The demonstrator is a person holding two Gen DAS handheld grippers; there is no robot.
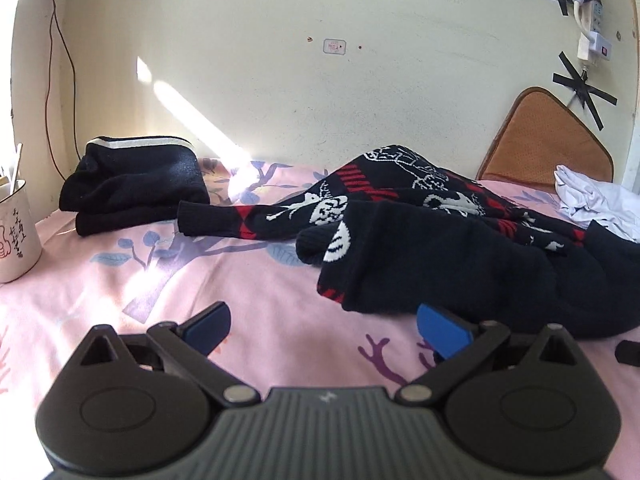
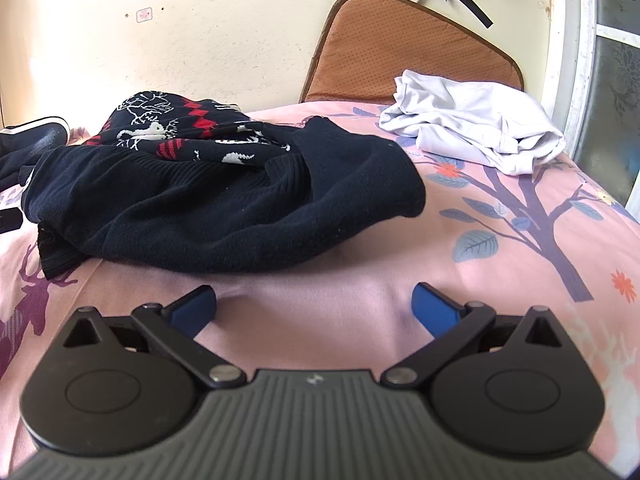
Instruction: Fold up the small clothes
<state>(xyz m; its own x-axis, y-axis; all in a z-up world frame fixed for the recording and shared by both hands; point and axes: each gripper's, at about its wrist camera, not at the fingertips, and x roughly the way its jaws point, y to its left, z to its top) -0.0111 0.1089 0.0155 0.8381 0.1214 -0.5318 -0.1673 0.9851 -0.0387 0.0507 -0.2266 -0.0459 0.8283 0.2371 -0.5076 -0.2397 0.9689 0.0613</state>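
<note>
Lying crumpled on the pink sheet [image 2: 360, 288], the dark sweater [image 2: 224, 208], long axis running left to right across both views. Hovering just short of its near hem, left gripper [image 1: 324, 326] and right gripper [image 2: 314, 306], both spread wide, holding nothing. Sitting ahead and left of the right gripper, ahead and right of the left; left probably nearer.
</note>
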